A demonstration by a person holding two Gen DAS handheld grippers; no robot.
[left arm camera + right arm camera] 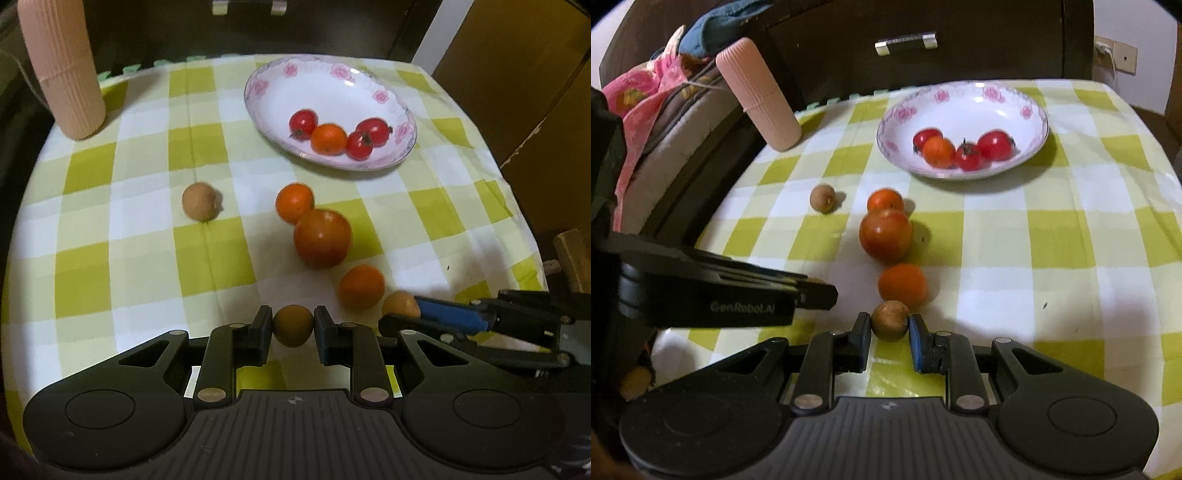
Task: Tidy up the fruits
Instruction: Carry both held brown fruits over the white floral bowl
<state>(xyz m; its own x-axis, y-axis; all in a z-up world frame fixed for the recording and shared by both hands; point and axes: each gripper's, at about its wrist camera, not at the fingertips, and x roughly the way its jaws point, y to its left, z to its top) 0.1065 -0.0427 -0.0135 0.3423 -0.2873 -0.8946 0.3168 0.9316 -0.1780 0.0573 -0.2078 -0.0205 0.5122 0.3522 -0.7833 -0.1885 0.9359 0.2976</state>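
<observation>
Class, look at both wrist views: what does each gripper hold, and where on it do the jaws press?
Each holds one small brown fruit across its middle: the left gripper one brown fruit, the right gripper another.

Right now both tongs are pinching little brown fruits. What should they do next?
Probably lift the right tongs and carry their longan toward the flowered plate. Both are shut on a longan, and the plate already holds cherry tomatoes.
</observation>
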